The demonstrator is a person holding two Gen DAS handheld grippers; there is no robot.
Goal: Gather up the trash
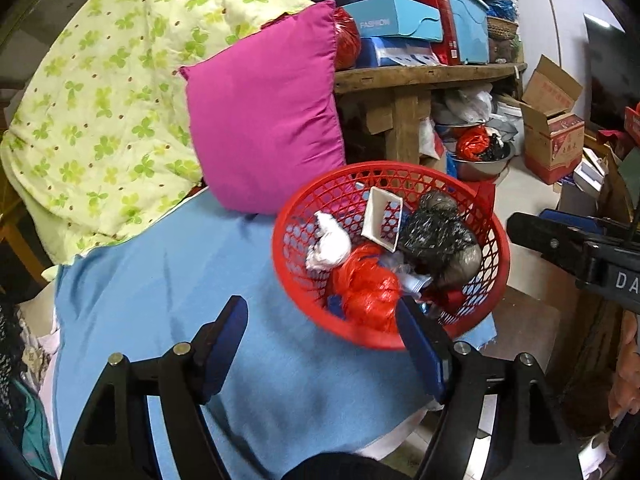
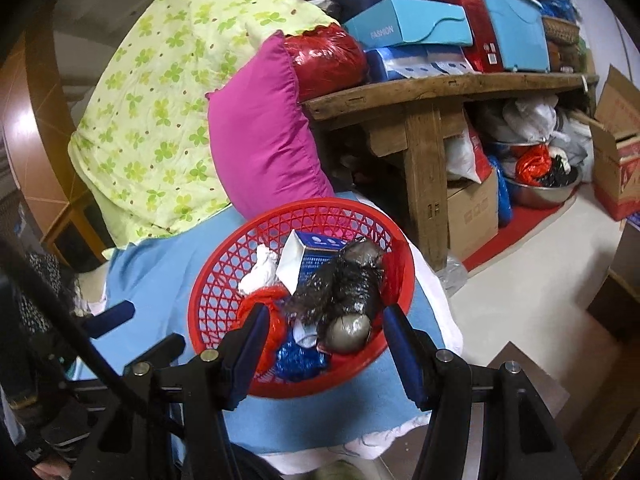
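Observation:
A red plastic basket [image 1: 496,256] [image 2: 216,276] sits on a blue sheet [image 1: 168,280] [image 2: 160,272]. It holds a black plastic bag [image 1: 436,236] [image 2: 344,284], a red plastic bag [image 1: 368,288] [image 2: 264,300], crumpled white paper [image 1: 328,244] [image 2: 260,272] and a small white and blue box [image 1: 382,216] [image 2: 316,252]. My left gripper [image 1: 320,336] is open and empty, just in front of the basket's near rim. My right gripper [image 2: 324,340] is open and empty above the basket's near side; it also shows at the right edge of the left wrist view [image 1: 568,248].
A magenta pillow [image 1: 264,120] [image 2: 264,136] and a green clover quilt [image 1: 100,100] [image 2: 160,92] lie behind the basket. A wooden bench [image 1: 420,76] [image 2: 440,88] carries boxes. A metal bowl [image 1: 484,168] [image 2: 540,192] with bags and cardboard boxes [image 1: 552,140] stand on the floor.

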